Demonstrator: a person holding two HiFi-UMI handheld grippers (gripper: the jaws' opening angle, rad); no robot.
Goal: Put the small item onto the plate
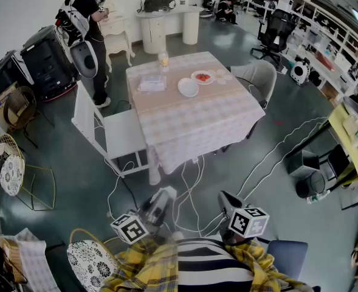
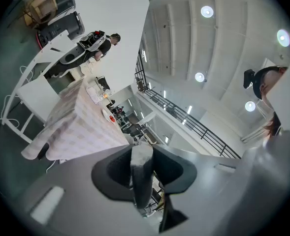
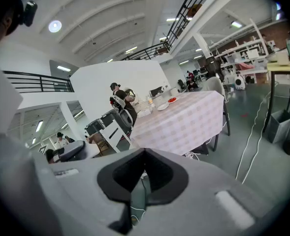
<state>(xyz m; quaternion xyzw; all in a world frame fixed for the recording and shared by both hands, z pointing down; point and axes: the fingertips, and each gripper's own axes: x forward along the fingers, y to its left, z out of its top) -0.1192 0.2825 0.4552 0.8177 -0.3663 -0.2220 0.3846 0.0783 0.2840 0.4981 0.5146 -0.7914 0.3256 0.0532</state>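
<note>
A table with a pale checked cloth (image 1: 197,120) stands well ahead of me. On its far part sit a white dish (image 1: 188,87) and a small plate with red pieces (image 1: 202,76); which small item is meant I cannot tell from here. Both dishes are tiny in the gripper views, the red-topped plate (image 2: 114,118) (image 3: 172,100) among them. My left gripper (image 1: 161,199) (image 2: 141,154) and right gripper (image 1: 226,201) (image 3: 139,191) hang low by my body, far short of the table. Each has its fingers together with nothing between them.
A bottle (image 1: 163,60) and a folded clear packet (image 1: 152,84) also lie on the table. A white chair (image 1: 115,132) stands at its left, a grey chair (image 1: 258,78) at its right. White cables (image 1: 191,193) trail across the floor. A person in black (image 1: 84,17) stands beyond.
</note>
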